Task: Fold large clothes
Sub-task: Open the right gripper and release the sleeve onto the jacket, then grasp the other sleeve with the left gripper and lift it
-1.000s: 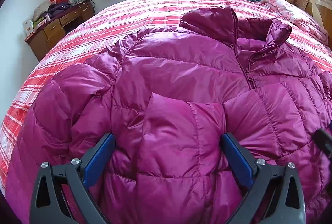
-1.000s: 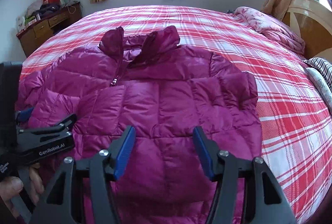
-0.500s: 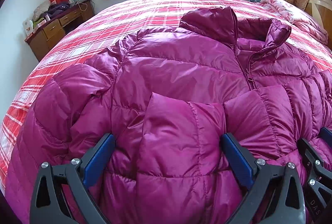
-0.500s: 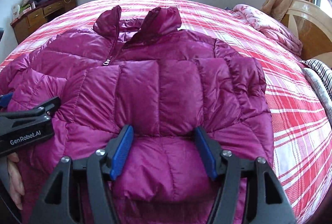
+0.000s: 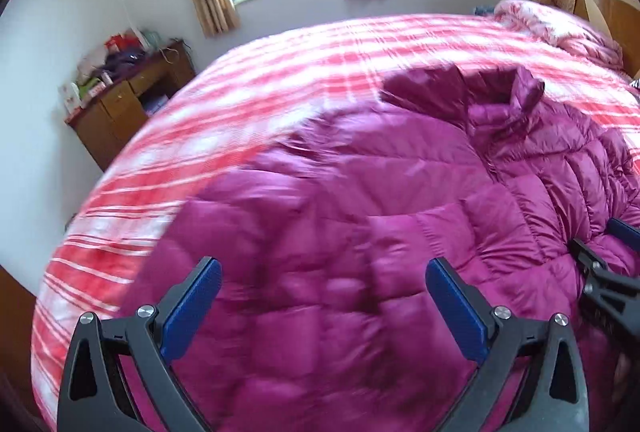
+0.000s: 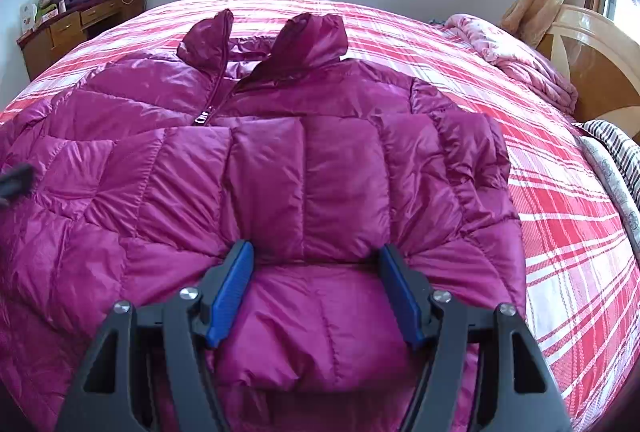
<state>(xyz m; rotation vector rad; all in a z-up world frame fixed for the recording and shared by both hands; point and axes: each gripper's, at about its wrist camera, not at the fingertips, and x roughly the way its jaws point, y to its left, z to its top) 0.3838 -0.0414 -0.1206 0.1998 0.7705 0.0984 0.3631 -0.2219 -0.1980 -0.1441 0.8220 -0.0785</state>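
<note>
Since a moment ago the left gripper point(image 5: 322, 292) has pulled up and back from the magenta down jacket point(image 6: 280, 168); its jaws stand wide apart with nothing between them, and its view is now blurred. The right gripper point(image 6: 316, 272) sits lower on the jacket than a second ago, and its jaws are opening with a folded sleeve cuff point(image 6: 312, 224) between the blue pads. The jacket lies spread, collar away, on the red plaid bed cover point(image 6: 560, 224). A cluttered wooden desk point(image 6: 76, 28) stands at the far left, a rumpled pink quilt point(image 6: 516, 60) beside the headboard point(image 6: 592, 60).
</note>
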